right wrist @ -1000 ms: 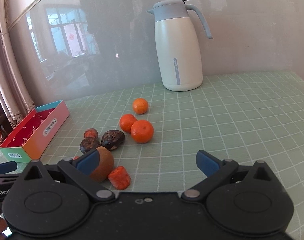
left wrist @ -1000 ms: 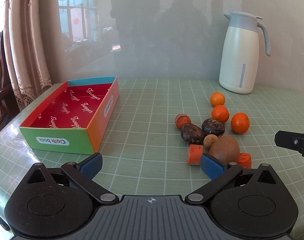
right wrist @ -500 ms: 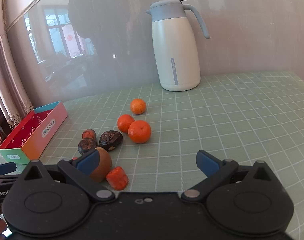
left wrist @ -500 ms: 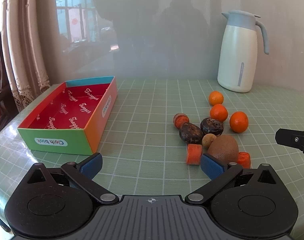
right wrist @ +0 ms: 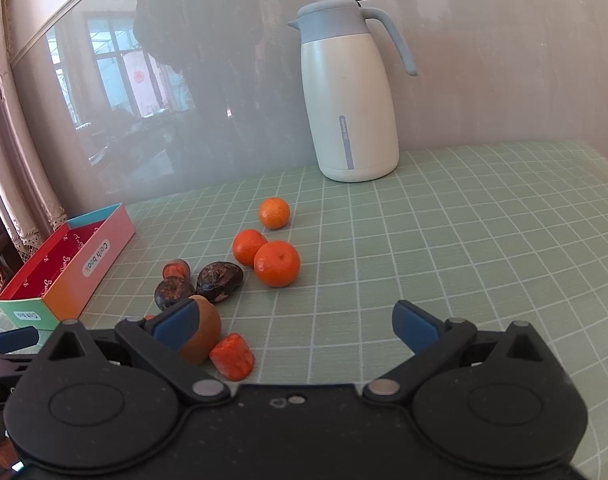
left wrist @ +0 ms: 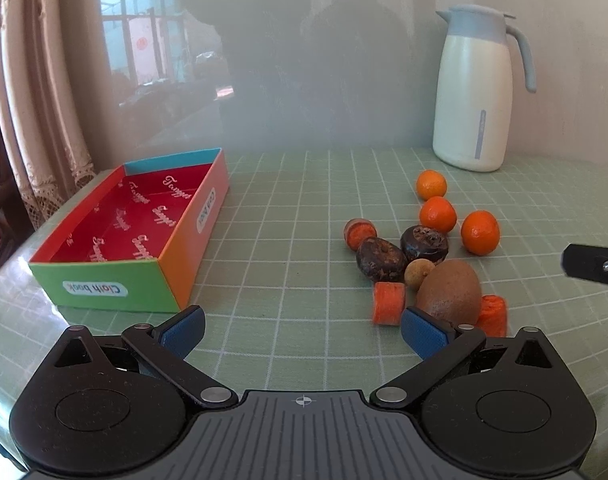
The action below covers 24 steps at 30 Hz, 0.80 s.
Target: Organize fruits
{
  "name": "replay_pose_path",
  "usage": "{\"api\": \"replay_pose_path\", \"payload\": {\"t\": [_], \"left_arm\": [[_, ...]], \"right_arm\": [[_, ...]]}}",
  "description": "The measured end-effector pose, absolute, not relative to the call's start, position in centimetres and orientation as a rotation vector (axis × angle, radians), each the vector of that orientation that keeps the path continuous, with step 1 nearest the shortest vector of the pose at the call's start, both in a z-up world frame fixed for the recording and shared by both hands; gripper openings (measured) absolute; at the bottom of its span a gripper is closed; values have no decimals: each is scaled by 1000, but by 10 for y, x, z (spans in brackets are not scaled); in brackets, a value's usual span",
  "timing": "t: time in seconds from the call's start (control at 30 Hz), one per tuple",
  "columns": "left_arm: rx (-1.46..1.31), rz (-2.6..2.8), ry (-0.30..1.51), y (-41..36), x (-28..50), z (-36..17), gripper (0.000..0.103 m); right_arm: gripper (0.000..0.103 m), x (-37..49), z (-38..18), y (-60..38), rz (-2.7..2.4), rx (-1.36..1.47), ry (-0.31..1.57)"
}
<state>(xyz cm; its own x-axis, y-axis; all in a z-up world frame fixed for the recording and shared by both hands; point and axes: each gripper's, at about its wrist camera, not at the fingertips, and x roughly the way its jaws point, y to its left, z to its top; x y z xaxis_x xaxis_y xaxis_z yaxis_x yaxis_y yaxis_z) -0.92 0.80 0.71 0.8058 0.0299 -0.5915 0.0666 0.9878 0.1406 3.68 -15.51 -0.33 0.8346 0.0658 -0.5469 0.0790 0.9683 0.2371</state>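
A cluster of fruit lies on the green checked tablecloth: three mandarins [left wrist: 479,232] [right wrist: 277,263], two dark wrinkled fruits [left wrist: 380,254] [right wrist: 219,276], a brown kiwi [left wrist: 450,291] [right wrist: 202,332], a small tan longan [left wrist: 415,269] and orange carrot-like chunks [left wrist: 389,303] [right wrist: 232,357]. An open colourful box [left wrist: 172,248] [right wrist: 70,276] with a red inside stands at the left and holds nothing. My left gripper [left wrist: 302,330] is open and empty, low over the table between box and fruit. My right gripper [right wrist: 294,322] is open and empty, just right of the kiwi.
A white and grey thermos jug [left wrist: 478,92] [right wrist: 350,92] stands at the back against a glossy wall. A curtain [left wrist: 36,112] and a chair edge are at the far left, beyond the table's edge.
Both grippers shifted slightly, so the fruit, the box and the jug slid a little to the left in both views. Both stay open and empty.
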Motion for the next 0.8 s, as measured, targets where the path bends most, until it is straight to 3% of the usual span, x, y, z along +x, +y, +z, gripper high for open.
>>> {"api": "replay_pose_path", "payload": {"t": [0.57, 0.67, 0.8], "left_arm": [[206, -117, 640, -8, 10, -3, 102], [209, -141, 662, -11, 16, -8, 71], [200, -154, 656, -14, 19, -10, 70]], "right_arm": [[103, 32, 2, -165, 29, 299, 550], [103, 32, 3, -168, 34, 312, 543], [103, 31, 4, -171, 43, 334, 536]]}}
